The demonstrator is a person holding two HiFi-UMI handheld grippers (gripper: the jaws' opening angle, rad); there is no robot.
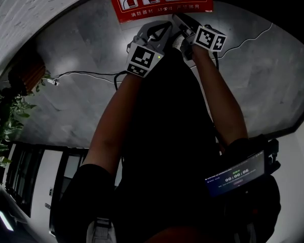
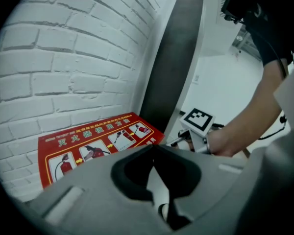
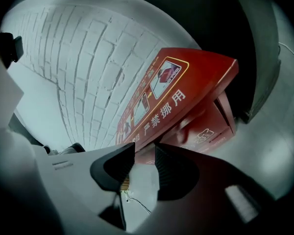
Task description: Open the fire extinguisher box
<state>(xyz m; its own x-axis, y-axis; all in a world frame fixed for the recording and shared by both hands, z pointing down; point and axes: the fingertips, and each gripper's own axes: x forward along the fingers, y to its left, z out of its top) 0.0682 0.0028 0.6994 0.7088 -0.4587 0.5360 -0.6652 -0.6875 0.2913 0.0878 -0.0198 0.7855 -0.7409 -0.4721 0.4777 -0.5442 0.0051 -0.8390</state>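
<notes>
- Your left fingers (image 2: 146, 156) sit pinched tip to tip with nothing between them, just above the red lid of the fire extinguisher box (image 2: 95, 143). Like that they can push but not grasp, so a nudge may skid across the smooth printed label instead of lifting anything.
- Your right fingers (image 3: 118, 166) stand a narrow way apart and hold nothing, aimed at the box's front where the lid overhangs the body. With so slim a gap they could ride over the lip or jam against it rather than take it between them.
- The lid looks down and not yet opened; whether it is latched I cannot tell. A hard pull on a latched lid might drag the whole box instead of opening it.
- Both grippers crowd the same stretch of the lid, the right one just beside the left, so they could knock together as you lift.
- The box stands on the floor (image 1: 66, 100) right against the white brick wall (image 2: 73, 58), with a dark upright strip (image 2: 174, 58) at one end. A lid flung back would likely strike the bricks.
- The floor is grey, stone-like and slightly glossy. A thin cable (image 1: 251, 38) trails across it near your right arm, and a leafy plant (image 1: 5, 120) stands well off to your left.
- A small lit screen (image 1: 235, 173) rides near your right forearm, which adds bulk if you lean in.
</notes>
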